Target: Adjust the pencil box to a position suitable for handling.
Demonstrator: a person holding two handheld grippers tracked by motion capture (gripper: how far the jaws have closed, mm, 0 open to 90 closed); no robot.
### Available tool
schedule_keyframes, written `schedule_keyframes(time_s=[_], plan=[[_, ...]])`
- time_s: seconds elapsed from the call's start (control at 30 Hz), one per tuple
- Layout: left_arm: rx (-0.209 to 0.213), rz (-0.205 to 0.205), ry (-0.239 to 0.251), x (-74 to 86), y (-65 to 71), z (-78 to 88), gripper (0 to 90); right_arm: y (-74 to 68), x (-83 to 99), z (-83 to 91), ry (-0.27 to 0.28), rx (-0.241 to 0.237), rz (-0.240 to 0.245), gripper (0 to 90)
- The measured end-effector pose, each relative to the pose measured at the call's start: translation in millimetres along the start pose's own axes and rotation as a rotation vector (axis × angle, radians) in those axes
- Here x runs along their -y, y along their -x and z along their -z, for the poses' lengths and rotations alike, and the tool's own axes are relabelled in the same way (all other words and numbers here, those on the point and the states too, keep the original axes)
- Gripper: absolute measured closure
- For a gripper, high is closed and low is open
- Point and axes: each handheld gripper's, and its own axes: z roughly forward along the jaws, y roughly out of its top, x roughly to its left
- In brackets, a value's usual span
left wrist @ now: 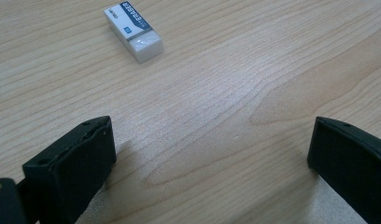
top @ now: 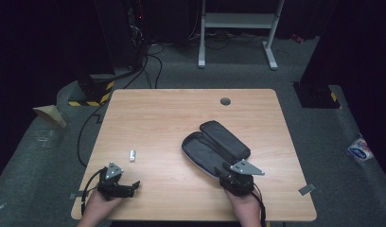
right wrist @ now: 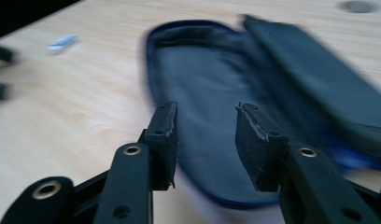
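Observation:
A dark pencil case (top: 214, 146) lies unzipped and spread flat on the wooden table (top: 181, 109), right of centre. My right gripper (top: 228, 170) hovers at its near end. In the right gripper view the jaws (right wrist: 205, 135) stand apart over the case's dark lining (right wrist: 202, 79), with nothing pressed between them. A small white eraser (top: 132, 155) with a blue sleeve lies on the left side. My left gripper (top: 134, 187) rests near the front left corner. It is wide open (left wrist: 212, 144), and the eraser (left wrist: 133, 31) lies ahead of it and to the left.
A grey cable hole (top: 225, 101) sits in the table's far edge area. Beyond the table stand a white desk frame (top: 238, 28), floor cables and a yellow-black striped base (top: 94, 92). A packet (top: 359, 149) lies on the floor at right.

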Motion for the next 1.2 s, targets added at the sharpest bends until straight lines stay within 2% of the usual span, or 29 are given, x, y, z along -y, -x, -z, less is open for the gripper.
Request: schedule_keyframes(time_s=[0.07, 0.13, 0.2, 0.33, 0.53, 0.67, 0.8, 0.9, 1.0, 1.2], plan=[[0.000, 0.000, 0.000, 0.0, 0.0, 0.0, 1.3, 11.0, 2.0, 0.5, -0.020, 0.071, -0.005, 62.5], [0.000, 0.000, 0.000, 0.0, 0.0, 0.0, 1.2, 19.6, 4.8, -0.5, -0.043, 0.113, -0.026, 64.7], [0.000, 0.000, 0.000, 0.0, 0.0, 0.0, 1.2, 26.0, 7.1, -1.8, -0.063, 0.152, -0.026, 65.2], [0.000, 0.000, 0.000, 0.0, 0.0, 0.0, 1.3, 32.8, 9.0, -3.9, -0.080, 0.195, -0.031, 64.9], [0.000, 0.000, 0.000, 0.0, -0.1, 0.0, 1.2, 44.2, 9.7, -11.7, -0.096, 0.217, -0.034, 68.2], [0.001, 0.001, 0.000, 0.0, -0.1, 0.0, 1.2, 53.7, 4.0, -17.4, -0.104, 0.221, -0.042, 73.4], [0.001, 0.000, 0.000, 0.0, -0.1, 0.0, 1.3, 64.1, -3.8, -25.7, -0.119, 0.232, -0.038, 74.9], [0.002, 0.001, 0.000, 0.0, -0.1, 0.0, 1.3, 70.2, -8.9, -30.5, -0.129, 0.247, -0.039, 72.4], [0.002, 0.001, 0.000, 0.1, -0.1, 0.0, 1.3, 71.6, -11.8, -25.7, -0.109, 0.248, -0.051, 67.2], [0.002, 0.000, 0.001, 0.1, -0.2, 0.0, 1.3, 65.4, -0.6, -15.8, -0.107, 0.223, -0.100, 61.7]])
